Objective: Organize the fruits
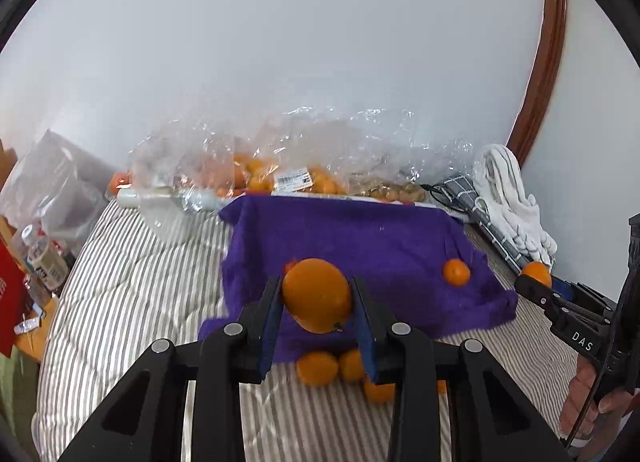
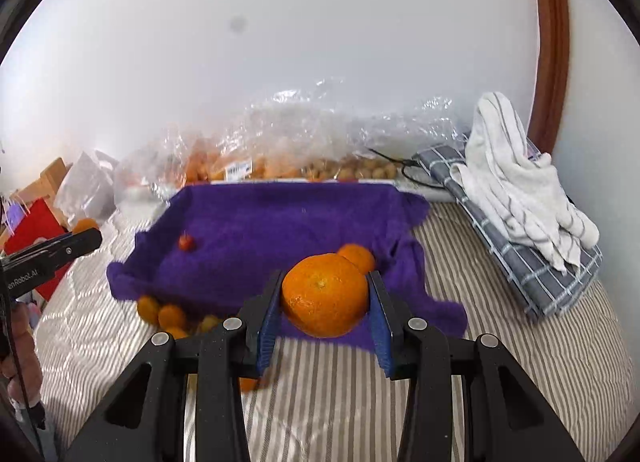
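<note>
In the left wrist view my left gripper [image 1: 317, 284] is shut on a smooth orange [image 1: 318, 296], held above the near edge of a purple cloth-lined tray [image 1: 360, 230]. A small orange [image 1: 456, 272] lies on the cloth to the right. Three oranges [image 1: 318, 368] sit on the striped bed just below the tray. My right gripper [image 2: 326, 280] is shut on a dimpled mandarin [image 2: 324, 296] over the tray's near right corner [image 2: 436, 310]. Behind it rests another orange [image 2: 358, 256]. A tiny red fruit [image 2: 187, 243] lies on the cloth at the left.
Clear plastic bags [image 1: 280, 166] of oranges and brown nuts line the wall behind the tray. Folded towels [image 2: 528, 198] lie on the bed at the right. A red box [image 2: 36, 230] and bottles [image 1: 44, 258] stand at the left. The striped bedspread [image 2: 320, 382] lies under the grippers.
</note>
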Demonstrator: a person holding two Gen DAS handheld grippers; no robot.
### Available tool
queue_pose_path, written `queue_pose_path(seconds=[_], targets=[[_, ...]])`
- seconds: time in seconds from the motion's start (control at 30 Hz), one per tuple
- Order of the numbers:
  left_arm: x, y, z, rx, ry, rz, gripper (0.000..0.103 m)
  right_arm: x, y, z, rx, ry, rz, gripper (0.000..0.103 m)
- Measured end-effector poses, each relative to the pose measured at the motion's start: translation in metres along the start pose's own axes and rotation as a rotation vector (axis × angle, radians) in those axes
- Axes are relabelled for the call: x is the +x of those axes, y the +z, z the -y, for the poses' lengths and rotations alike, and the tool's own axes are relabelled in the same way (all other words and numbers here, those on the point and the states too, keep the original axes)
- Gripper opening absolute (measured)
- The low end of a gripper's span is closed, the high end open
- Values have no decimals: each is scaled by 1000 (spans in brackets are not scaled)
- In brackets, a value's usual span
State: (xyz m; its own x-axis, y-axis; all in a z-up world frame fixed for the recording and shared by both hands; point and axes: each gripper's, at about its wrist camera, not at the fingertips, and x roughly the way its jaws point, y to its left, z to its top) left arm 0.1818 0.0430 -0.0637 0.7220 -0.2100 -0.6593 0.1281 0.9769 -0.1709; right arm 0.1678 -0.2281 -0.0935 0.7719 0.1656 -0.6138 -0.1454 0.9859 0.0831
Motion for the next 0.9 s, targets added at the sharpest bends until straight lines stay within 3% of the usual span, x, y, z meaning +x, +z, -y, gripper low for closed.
queue_pose_path(seconds=[0.37,0.9], targets=[[39,23,17,38,-19,9,32,36,33,8,2,-9,21,40],[81,-4,5,6,2,-86,32,72,12,23,39,5,-38,40]])
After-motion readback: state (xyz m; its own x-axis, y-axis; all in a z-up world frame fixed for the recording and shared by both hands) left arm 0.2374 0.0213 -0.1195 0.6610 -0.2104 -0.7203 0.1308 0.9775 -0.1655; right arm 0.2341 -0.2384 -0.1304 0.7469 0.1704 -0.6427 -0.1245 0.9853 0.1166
